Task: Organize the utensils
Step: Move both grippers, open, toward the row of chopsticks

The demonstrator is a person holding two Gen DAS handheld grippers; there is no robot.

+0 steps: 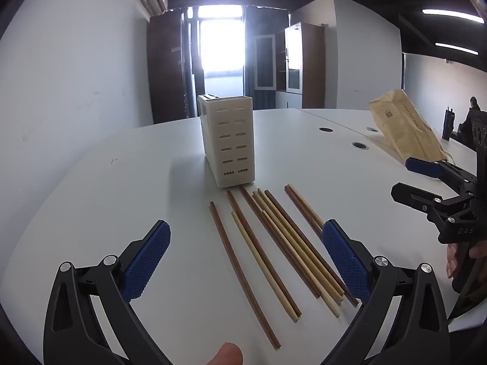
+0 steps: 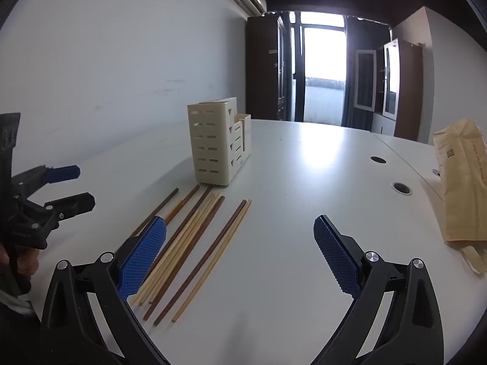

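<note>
Several chopsticks (image 1: 274, 246), some dark brown and some pale, lie loose on the white table (image 1: 121, 182) in front of a cream slotted utensil holder (image 1: 228, 143). My left gripper (image 1: 246, 237) hangs above their near ends, open, nothing between its blue pads (image 1: 146, 261). The right gripper (image 1: 404, 179) shows at the right edge of that view, also open. In the right wrist view the chopsticks (image 2: 188, 243) lie left of centre and the holder (image 2: 217, 143) stands behind them. My right gripper (image 2: 240, 231) is open over bare table, with the left gripper (image 2: 79, 187) at the left edge.
A tan padded envelope (image 2: 459, 182) leans at the right of the table. Round cable holes (image 2: 401, 188) sit in the tabletop beyond the chopsticks. A white wall (image 1: 76, 76) runs along the left; cabinets and a bright window stand at the back.
</note>
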